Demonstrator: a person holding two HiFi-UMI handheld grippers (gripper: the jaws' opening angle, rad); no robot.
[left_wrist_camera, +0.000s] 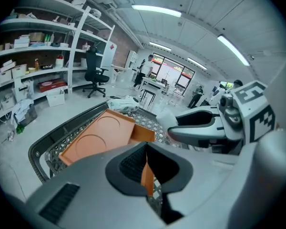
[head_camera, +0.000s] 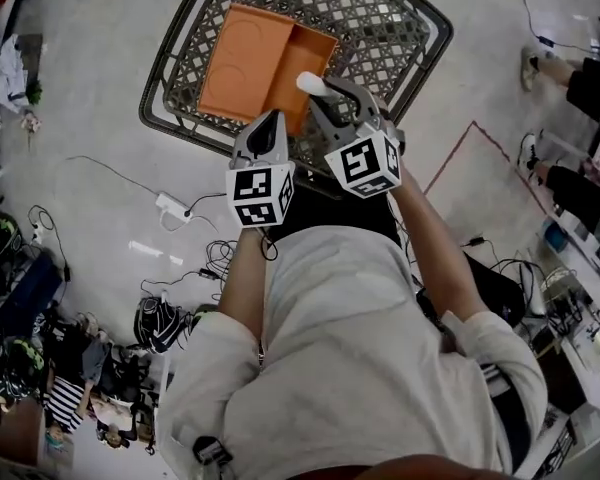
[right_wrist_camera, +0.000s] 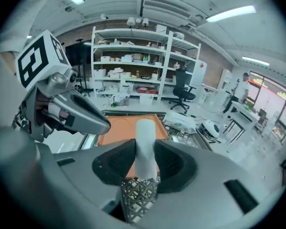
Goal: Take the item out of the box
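Hidden: the lower end of the white item (right_wrist_camera: 144,140) is buried between the pads of the right tongs (right_wrist_camera: 144,162); only the rounded upper half shows. In the head view the person's torso and both tongs cut off the near edge of the table (head_camera: 178,43).

Left tongs (left_wrist_camera: 146,165): nearly closed, pinching a thin wall of the orange box (left_wrist_camera: 93,140) at its near right corner. Box is shallow, with two round recesses.

Surface: dark lattice-top table with a rounded rim. It stands on a pale floor (head_camera: 100,168) with loose cables (head_camera: 216,258).

Room: white shelving (right_wrist_camera: 133,66), office chair (right_wrist_camera: 183,93), ceiling strip lights.

Item: the right tongs are clamped on it, holding it over the box's near right corner. Height above the box unclear. Its long axis runs along the jaws, with the rounded end pointing away from the person.
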